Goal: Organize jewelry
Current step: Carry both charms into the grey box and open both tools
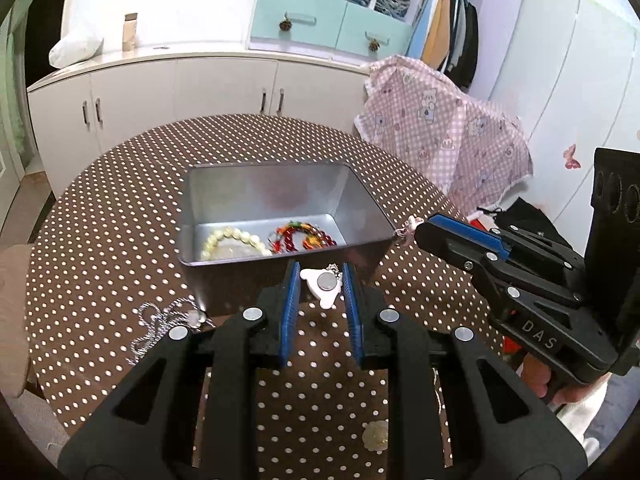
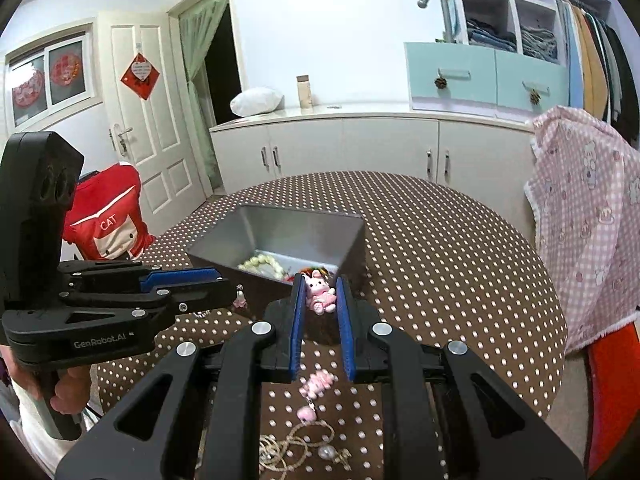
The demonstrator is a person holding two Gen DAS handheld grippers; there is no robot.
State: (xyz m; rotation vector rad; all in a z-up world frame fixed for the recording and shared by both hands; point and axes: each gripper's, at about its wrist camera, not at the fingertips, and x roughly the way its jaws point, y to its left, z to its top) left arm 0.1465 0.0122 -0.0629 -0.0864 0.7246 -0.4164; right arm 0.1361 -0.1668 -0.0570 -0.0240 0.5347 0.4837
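Note:
An open metal tin (image 1: pixel 280 168) stands on the brown polka-dot table (image 1: pixel 120 220). In it lie a cream bead bracelet (image 1: pixel 230 240) and a red bead bracelet (image 1: pixel 302 236). Just in front of the tin, my left gripper (image 1: pixel 320 272) is shut on a white charm (image 1: pixel 322 286) with a round metal disc. To the right of the tin, my right gripper (image 1: pixel 418 232) pinches something pink. In the right wrist view the right gripper (image 2: pixel 319 280) is shut on a pink bunny charm (image 2: pixel 320 296) near the tin (image 2: pixel 280 232). The left gripper (image 2: pixel 232 288) is at the left there.
A silver chain (image 1: pixel 160 320) lies left of the tin's front. A pink bead chain (image 2: pixel 316 386) and a rope necklace with pearls (image 2: pixel 296 448) lie under the right gripper. A chair under pink checked cloth (image 2: pixel 592 220) stands at the right, a red-covered chair (image 2: pixel 108 220) at the left.

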